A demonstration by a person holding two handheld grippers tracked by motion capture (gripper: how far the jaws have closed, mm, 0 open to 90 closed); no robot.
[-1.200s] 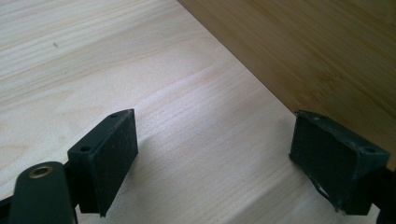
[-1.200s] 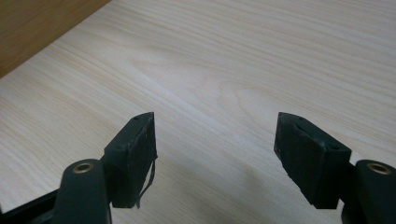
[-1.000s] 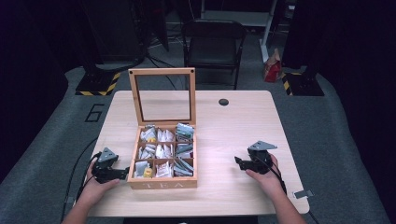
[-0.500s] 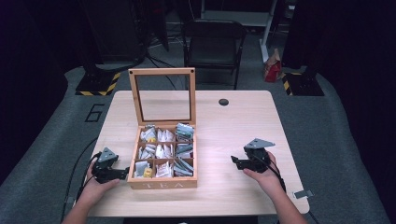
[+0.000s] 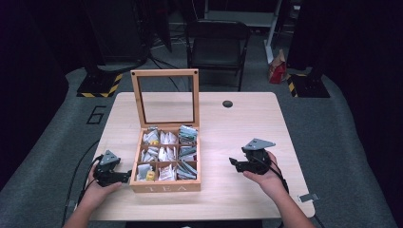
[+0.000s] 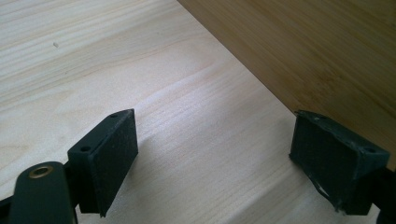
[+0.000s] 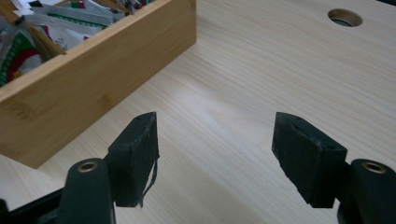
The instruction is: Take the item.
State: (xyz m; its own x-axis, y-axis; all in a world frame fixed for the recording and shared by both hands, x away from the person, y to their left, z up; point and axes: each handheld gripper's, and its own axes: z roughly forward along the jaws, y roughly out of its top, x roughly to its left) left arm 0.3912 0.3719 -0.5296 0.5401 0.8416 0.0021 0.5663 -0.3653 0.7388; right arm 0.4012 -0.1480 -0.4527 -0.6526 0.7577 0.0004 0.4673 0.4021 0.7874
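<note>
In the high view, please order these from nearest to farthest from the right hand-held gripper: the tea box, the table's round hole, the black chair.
From the right hand-held gripper:
1. Tea box, to its left.
2. Round hole, toward the table's far edge.
3. Black chair, beyond the table.

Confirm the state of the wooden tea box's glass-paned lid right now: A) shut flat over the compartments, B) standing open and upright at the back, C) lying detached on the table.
B: the glass-paned lid stands upright behind the wooden tea box, leaving the sachet-filled compartments uncovered.
</note>
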